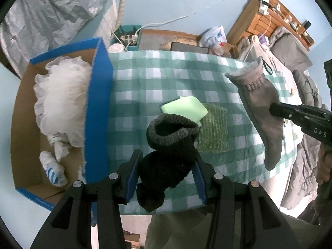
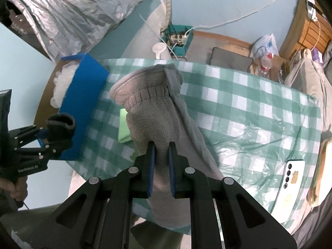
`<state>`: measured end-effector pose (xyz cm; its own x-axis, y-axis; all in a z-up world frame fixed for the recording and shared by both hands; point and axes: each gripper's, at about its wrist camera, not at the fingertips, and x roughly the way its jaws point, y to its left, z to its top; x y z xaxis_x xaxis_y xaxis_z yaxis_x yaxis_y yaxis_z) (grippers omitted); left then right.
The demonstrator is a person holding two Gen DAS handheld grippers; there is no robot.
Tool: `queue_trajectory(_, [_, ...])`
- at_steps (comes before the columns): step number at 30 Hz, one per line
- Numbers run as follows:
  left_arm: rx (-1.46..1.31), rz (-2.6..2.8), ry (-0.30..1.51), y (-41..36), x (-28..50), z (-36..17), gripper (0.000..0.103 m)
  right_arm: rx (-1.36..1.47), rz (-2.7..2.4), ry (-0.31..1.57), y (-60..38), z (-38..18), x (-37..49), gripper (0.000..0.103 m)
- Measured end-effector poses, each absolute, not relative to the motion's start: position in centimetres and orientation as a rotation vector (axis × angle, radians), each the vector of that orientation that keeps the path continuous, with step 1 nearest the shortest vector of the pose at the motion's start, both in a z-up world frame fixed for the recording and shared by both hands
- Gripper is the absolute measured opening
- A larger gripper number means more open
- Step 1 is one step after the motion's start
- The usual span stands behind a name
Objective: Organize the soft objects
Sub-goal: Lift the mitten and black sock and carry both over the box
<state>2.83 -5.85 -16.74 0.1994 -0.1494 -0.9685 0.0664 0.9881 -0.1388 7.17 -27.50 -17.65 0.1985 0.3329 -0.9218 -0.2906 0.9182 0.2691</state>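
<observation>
Transfer step: we hold dark sock point(image 1: 166, 155) clamped in left claw point(image 1: 167, 161), grey glove point(image 2: 157, 124) clamped in right claw point(image 2: 161, 151). Next: carry both over blue box point(image 1: 99, 103), release.

A home bedroom: wooden headboard shelf point(image 1: 276, 14), rumpled bedding point(image 1: 290, 47), checked tablecloth point(image 2: 238, 108).

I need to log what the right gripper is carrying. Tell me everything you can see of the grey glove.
The grey glove looks like soft fleece, with a gathered elastic band at the wrist, a paler lining showing at the open cuff and a dark loop at the cuff's edge. The right gripper is shut on its middle, blue pads pinching the fabric. It hangs lifted above the green checked tablecloth, cuff away from the camera, the other end drooping limp.
</observation>
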Motion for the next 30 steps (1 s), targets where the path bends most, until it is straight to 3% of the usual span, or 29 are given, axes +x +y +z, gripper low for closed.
queue_trajectory(30, [-0.201,0.094,1.305,6.4,0.5,-15.5,0.048,-0.063,0.72,1.23,-11.9,-13.5,8.6,0.011])
